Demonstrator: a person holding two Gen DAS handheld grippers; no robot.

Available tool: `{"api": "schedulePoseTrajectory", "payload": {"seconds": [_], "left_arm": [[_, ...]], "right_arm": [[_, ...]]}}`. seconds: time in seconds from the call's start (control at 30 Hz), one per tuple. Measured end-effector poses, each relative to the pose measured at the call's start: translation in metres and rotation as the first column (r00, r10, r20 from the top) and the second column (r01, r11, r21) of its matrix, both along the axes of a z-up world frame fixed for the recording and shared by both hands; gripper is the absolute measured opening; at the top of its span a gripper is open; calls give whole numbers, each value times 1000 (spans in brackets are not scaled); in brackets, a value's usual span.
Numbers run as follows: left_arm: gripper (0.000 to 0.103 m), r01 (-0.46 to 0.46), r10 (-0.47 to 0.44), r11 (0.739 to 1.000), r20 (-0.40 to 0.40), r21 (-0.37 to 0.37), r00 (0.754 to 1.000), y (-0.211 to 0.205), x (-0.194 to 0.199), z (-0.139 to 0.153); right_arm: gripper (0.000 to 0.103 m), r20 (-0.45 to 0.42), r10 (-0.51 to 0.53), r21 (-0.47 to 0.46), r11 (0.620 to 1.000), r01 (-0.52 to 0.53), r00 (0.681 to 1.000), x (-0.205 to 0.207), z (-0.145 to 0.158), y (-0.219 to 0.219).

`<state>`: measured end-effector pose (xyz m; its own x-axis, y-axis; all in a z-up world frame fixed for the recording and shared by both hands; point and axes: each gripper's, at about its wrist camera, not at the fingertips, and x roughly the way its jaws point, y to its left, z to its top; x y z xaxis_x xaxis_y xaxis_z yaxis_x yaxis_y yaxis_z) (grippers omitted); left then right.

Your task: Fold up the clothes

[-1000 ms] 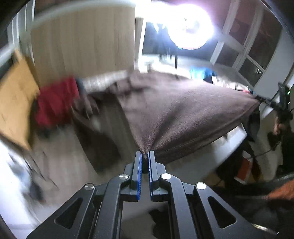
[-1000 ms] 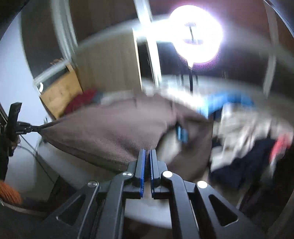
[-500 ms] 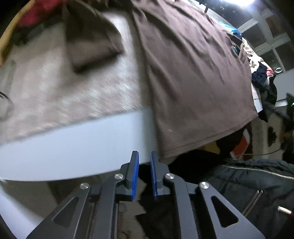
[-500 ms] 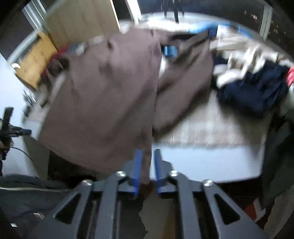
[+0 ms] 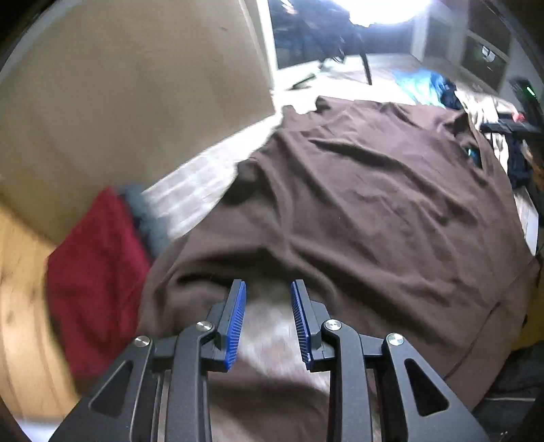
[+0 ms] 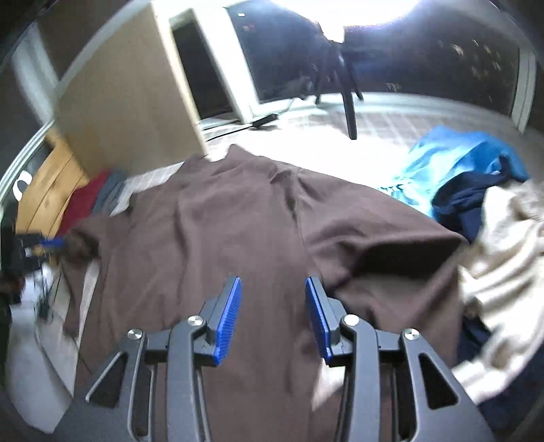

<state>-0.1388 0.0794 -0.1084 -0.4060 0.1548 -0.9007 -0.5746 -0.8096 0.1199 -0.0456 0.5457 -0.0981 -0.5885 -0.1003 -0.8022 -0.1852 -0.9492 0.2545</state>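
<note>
Brown shirt (image 6: 217, 231) lies spread flat on the worktop (image 6: 340, 156), long axis running from frame bottom to upper centre, right tool (image 6: 273, 289) and left tool (image 5: 267, 289) both gaping, empty, at its near hem.

Shirt (image 5: 374, 210): lower hem cut off by the bottom edge in both views; near sleeve in the left view smeared by motion blur.
Red cloth (image 5: 95, 272): blurred, kind of garment unreadable; partly hidden behind the shirt's edge.
Grey cloth (image 5: 146, 217): blurred, mostly covered.
Beige cloth (image 6: 503, 258): blurred, cut off at the right edge.
Navy cloth (image 6: 465, 204): partly buried under the beige cloth.
Lamp (image 6: 374, 10): overexposed, shape lost.
</note>
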Motion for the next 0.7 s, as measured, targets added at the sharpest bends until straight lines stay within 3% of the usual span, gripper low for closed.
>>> {"api": "schedulePoseTrajectory", "payload": {"seconds": [0.1, 0.17, 0.23, 0.3, 0.4, 0.7], "left_arm": [[26, 18, -18, 1000, 31, -3, 999, 6, -31, -13], [26, 31, -30, 1000, 52, -5, 998, 11, -52, -22], [30, 43, -42, 999, 72, -6, 996, 15, -73, -30], [44, 55, -54, 998, 93, -7, 994, 19, -94, -39], [45, 74, -72, 997, 124, -9, 990, 26, -125, -52], [46, 178, -164, 983, 214, -51, 963, 41, -147, -96]], "right_arm": [[39, 40, -32, 23, 999, 31, 999, -23, -12, 9], [39, 18, -37, 46, 998, 36, 999, -32, -8, 13], [44, 9, -33, 82, 996, 32, 999, -49, -4, 18], [52, 21, -35, 135, 990, 32, 999, -71, -6, 24], [53, 62, -39, 196, 980, 26, 997, -107, -17, 34], [59, 210, 77, 207, 971, -122, 975, -157, -62, 42]]}}
